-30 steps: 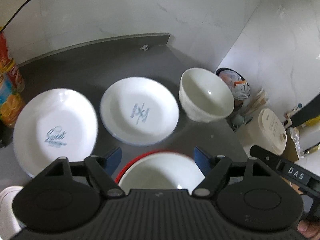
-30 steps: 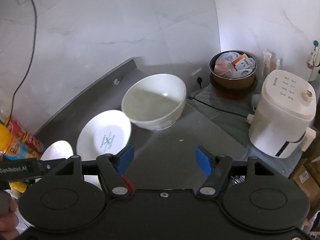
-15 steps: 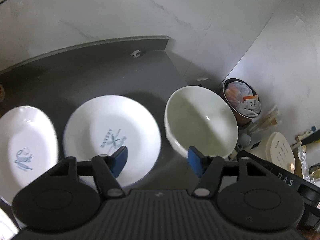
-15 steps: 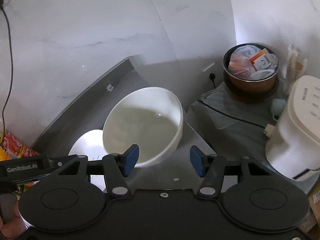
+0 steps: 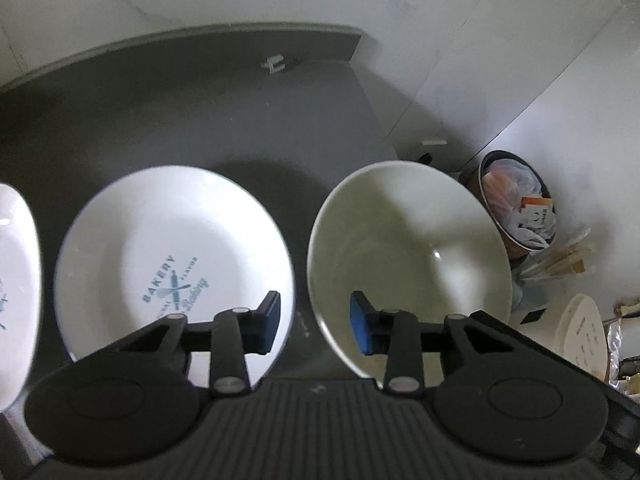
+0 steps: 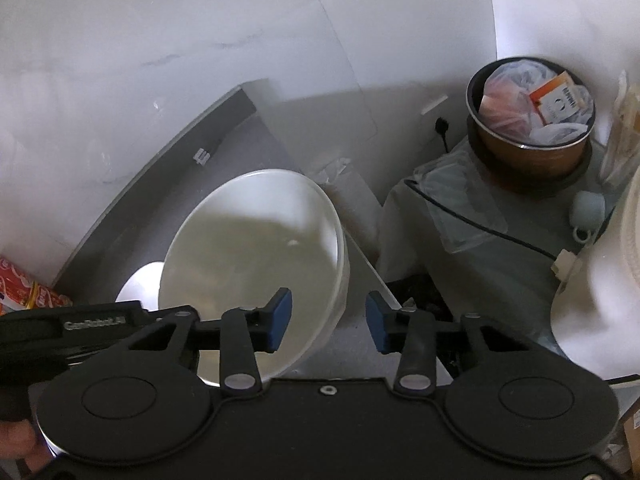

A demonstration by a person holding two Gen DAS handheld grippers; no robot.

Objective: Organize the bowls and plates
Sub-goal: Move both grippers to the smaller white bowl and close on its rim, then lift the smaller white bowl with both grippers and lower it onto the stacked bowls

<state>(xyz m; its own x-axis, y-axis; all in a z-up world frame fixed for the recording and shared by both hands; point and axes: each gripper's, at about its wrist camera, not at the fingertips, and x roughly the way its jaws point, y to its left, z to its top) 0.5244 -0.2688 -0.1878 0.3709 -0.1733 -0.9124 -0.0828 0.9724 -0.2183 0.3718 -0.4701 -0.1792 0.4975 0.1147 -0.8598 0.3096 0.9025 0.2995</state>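
Observation:
A deep white bowl [image 5: 408,256] stands on the grey counter [image 5: 200,100], near its right edge. My left gripper [image 5: 315,324] is open and straddles the bowl's near left rim, with one finger inside and the other over the BAKERY-print plate [image 5: 172,264]. A second white plate [image 5: 16,280] shows at the far left. In the right wrist view my right gripper [image 6: 328,322] is open around the right rim of the bowl [image 6: 256,256], left finger inside, right finger outside. The left gripper's body [image 6: 92,324] shows beside it.
Off the counter's right edge sit a brown pot full of bags [image 6: 532,120], a white appliance [image 6: 600,280], a black cable [image 6: 480,224] and a pale mug [image 6: 588,212]. Red snack packets [image 6: 24,292] lie at the left. A marble wall backs the counter.
Both grippers moved forward and down onto the white bowl, and their finger gaps narrowed. The red-rimmed bowl and the orange packets dropped out of the left wrist view.

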